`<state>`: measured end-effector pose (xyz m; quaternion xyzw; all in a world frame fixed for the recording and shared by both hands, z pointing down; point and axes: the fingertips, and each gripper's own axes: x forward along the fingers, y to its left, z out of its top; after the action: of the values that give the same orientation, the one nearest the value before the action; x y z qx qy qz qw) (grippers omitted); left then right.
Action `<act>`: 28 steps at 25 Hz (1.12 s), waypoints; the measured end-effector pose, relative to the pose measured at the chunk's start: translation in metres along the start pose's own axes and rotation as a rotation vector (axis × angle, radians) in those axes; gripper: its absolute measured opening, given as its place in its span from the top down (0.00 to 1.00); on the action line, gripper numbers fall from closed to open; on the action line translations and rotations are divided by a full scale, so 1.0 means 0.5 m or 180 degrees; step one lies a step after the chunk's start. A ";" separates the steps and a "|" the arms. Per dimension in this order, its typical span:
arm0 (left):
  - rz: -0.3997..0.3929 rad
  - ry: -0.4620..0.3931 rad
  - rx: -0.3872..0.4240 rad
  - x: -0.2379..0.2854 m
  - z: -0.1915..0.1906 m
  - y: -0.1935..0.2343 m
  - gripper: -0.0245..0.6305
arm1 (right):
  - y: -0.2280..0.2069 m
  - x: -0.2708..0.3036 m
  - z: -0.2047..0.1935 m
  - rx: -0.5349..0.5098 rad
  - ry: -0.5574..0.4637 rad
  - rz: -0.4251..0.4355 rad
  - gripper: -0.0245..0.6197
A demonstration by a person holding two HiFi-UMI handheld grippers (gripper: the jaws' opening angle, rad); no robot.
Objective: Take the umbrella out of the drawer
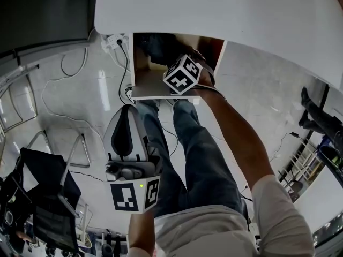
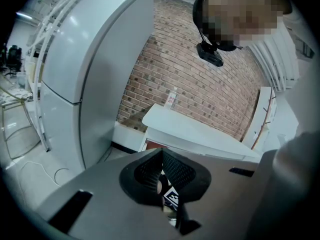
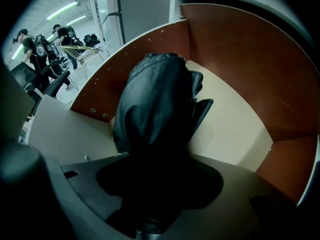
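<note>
The drawer (image 1: 140, 74) under the white table stands pulled out, with reddish-brown walls and a beige floor (image 3: 235, 129). A black folded umbrella (image 3: 157, 101) lies in it, seen only as a dark shape (image 1: 154, 48) in the head view. My right gripper (image 1: 181, 73) reaches steeply down into the drawer. The umbrella's near end fills the gap between its jaws (image 3: 159, 171), which are closed on it. My left gripper (image 1: 127, 109) hangs low near the person's legs, away from the drawer. Its jaws meet at the tips (image 2: 161, 153) with nothing between them.
The white tabletop (image 1: 214, 9) overhangs the drawer. A power strip (image 1: 112, 40) and cables (image 1: 59, 84) lie on the glossy floor at the left. A black chair (image 1: 48, 197) stands lower left. The left gripper view shows a tall white cabinet (image 2: 90, 59) and a brick wall (image 2: 200, 84).
</note>
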<state>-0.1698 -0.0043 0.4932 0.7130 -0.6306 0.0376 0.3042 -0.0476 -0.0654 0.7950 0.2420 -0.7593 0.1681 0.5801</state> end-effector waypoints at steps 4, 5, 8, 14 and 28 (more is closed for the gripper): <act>-0.0020 -0.0008 -0.0004 0.001 0.002 -0.008 0.94 | 0.001 -0.004 -0.002 0.0001 0.0003 0.0022 0.57; -0.0023 -0.0010 -0.0002 0.002 0.003 -0.010 0.94 | 0.001 -0.006 -0.003 -0.0001 -0.0001 0.0019 0.57; -0.0007 -0.0023 0.0003 0.001 0.006 -0.009 0.94 | -0.003 -0.012 -0.001 0.0011 -0.0032 -0.0003 0.57; -0.0001 -0.0044 0.0008 -0.001 0.015 -0.007 0.94 | 0.000 -0.025 0.004 0.0055 -0.0073 0.0006 0.57; 0.0000 -0.0075 0.0069 -0.010 0.057 -0.008 0.94 | 0.003 -0.074 0.008 0.0096 -0.0170 0.0017 0.57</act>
<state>-0.1766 -0.0135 0.4665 0.7167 -0.6337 0.0361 0.2890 -0.0438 -0.0601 0.7583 0.2531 -0.7726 0.1746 0.5554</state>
